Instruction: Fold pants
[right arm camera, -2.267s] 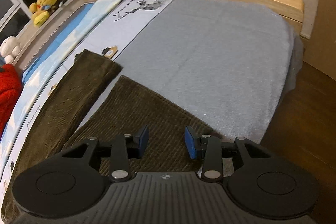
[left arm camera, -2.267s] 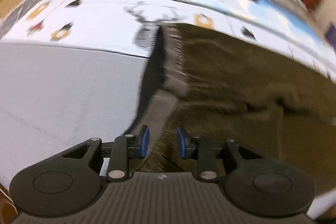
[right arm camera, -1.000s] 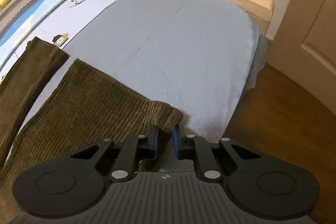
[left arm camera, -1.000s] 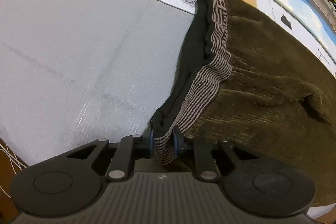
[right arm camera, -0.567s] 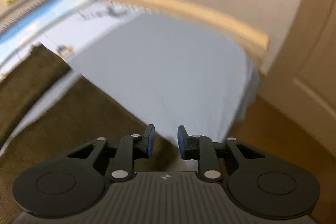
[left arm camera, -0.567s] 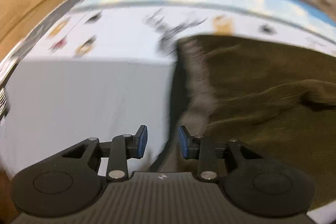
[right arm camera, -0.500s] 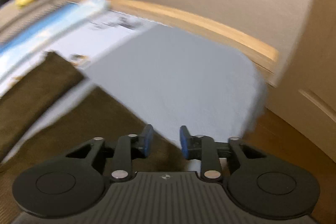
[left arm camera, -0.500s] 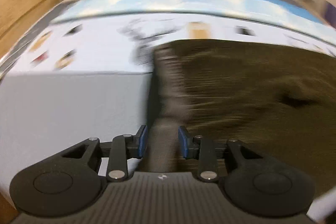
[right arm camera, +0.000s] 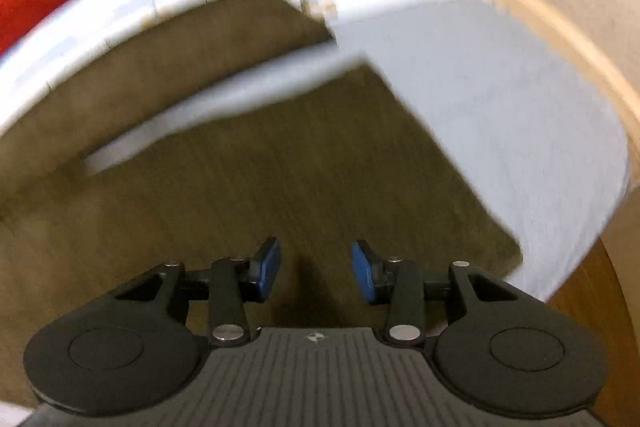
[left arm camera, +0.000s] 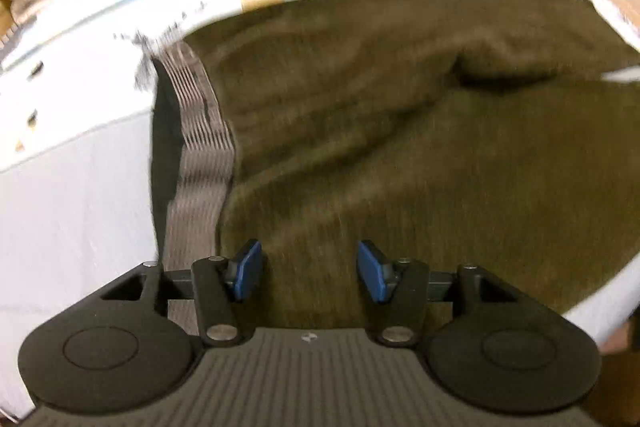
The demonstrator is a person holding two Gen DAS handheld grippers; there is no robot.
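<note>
— What do we see, biggest first?
— The bed (right arm camera: 500, 115), grey sheet, wooden frame; the brown pants (left arm camera: 400, 147) spread flat on it, waistband lettering too blurred to read.
— Our claws?
— Left gripper (left arm camera: 310, 273) and right gripper (right arm camera: 315, 273) have just been opening — nothing gripped.

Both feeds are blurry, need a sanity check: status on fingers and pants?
Left gripper and right gripper open, jaws just widened, nothing pinched. Pants flat on bed, legs apart, unfolded. Nothing in the way.

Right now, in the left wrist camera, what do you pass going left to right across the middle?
Grey sheet → dark inside of the waistband → striped waistband → brown pants.
</note>
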